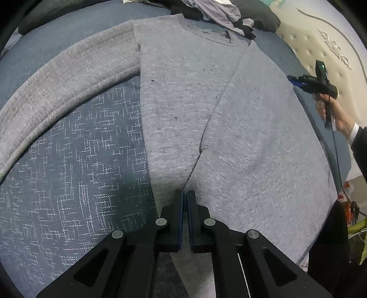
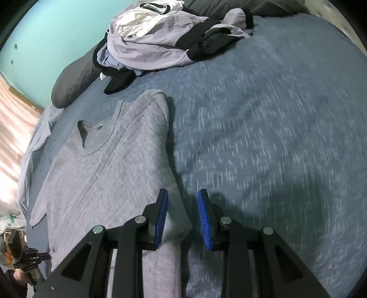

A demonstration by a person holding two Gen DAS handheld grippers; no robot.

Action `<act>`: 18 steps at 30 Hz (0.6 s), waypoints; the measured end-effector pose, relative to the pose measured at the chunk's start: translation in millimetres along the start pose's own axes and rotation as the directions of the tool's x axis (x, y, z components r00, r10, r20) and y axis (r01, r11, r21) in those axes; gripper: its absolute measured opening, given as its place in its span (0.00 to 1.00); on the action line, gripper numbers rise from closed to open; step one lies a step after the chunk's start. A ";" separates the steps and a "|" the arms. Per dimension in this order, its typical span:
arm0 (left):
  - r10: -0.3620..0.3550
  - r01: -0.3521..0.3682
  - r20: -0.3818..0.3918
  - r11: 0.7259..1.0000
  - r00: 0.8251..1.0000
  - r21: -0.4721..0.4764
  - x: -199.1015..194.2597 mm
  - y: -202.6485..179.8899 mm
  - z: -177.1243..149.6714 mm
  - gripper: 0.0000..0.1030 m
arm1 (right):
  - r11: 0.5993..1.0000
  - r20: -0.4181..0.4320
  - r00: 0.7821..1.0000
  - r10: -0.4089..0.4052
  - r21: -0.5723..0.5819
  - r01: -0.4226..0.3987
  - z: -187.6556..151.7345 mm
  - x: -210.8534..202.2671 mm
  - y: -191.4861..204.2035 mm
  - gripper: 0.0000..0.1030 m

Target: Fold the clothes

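Observation:
A grey sweater (image 1: 183, 91) lies flat on the blue bed, its right side folded in over the body and its left sleeve (image 1: 68, 75) spread out to the left. My left gripper (image 1: 185, 194) is shut at the sweater's bottom hem, where the folded edge meets the body; whether cloth is pinched between the pads is hidden. My right gripper (image 2: 183, 194) is open over the sweater's folded right edge (image 2: 169, 183). It also shows in the left wrist view (image 1: 292, 80) at the sweater's right edge. The sweater (image 2: 103, 160) shows in the right wrist view too.
A pile of unfolded clothes (image 2: 165, 39) lies at the head of the bed, seen also in the left wrist view (image 1: 218, 13). A dark pillow (image 2: 73, 80) sits beside it. The padded cream headboard (image 1: 321, 45) is at the right. The blue patterned bedspread (image 2: 275, 137) extends right.

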State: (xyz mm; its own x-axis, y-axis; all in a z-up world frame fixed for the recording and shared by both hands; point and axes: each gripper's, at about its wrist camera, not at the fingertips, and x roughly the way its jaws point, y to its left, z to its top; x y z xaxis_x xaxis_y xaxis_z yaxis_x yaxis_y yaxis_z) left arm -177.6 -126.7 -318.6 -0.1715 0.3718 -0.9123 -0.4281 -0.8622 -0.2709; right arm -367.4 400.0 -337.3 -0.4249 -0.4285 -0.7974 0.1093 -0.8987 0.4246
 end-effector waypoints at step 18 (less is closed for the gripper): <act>-0.013 0.017 0.043 0.996 0.999 -0.087 -23.8 18.2 -18.5 0.05 | 0.986 0.131 0.991 -0.011 0.164 -0.011 -31.3 -40.5 -29.6 0.04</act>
State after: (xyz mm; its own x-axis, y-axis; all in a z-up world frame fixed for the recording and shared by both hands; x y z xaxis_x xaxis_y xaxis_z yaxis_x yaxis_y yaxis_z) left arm -164.9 -157.6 -307.5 -0.2038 0.3979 -0.8945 -0.3525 -0.8822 -0.3121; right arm -325.3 441.0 -331.0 -0.5399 -0.4031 -0.7390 -0.0352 -0.8663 0.4983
